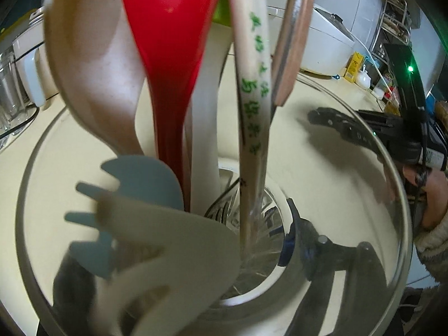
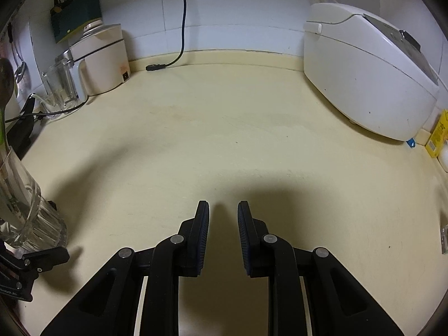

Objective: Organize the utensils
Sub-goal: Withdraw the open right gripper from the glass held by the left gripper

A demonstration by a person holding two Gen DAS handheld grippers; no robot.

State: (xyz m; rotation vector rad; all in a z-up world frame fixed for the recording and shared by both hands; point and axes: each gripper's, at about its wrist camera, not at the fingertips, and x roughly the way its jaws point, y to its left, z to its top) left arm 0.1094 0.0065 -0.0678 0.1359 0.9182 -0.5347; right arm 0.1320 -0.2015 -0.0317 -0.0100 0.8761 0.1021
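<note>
In the left wrist view I look down into a clear glass jar [image 1: 386, 196] holding several utensils: a beige spoon [image 1: 92, 64], a red spoon [image 1: 168, 56], a cream handle with green characters [image 1: 254, 89], a wooden-edged utensil [image 1: 294, 42] and a blue and white slotted server [image 1: 134, 184]. My left gripper's fingers [image 1: 308, 240] show through the glass, closed around the jar's base. The jar [image 2: 19, 196] stands at the far left of the right wrist view, with the left gripper [image 2: 33, 260] at its foot. My right gripper [image 2: 223, 210] is open and empty above the cream counter [image 2: 224, 140]; it also shows in the left wrist view [image 1: 350, 128].
A white rice cooker [image 2: 364, 78] stands at the back right, with a yellow box [image 2: 439, 134] beside it. A cream appliance [image 2: 103, 58] and a glass jug [image 2: 61, 84] stand at the back left. A black cable [image 2: 182, 28] hangs down the tiled wall.
</note>
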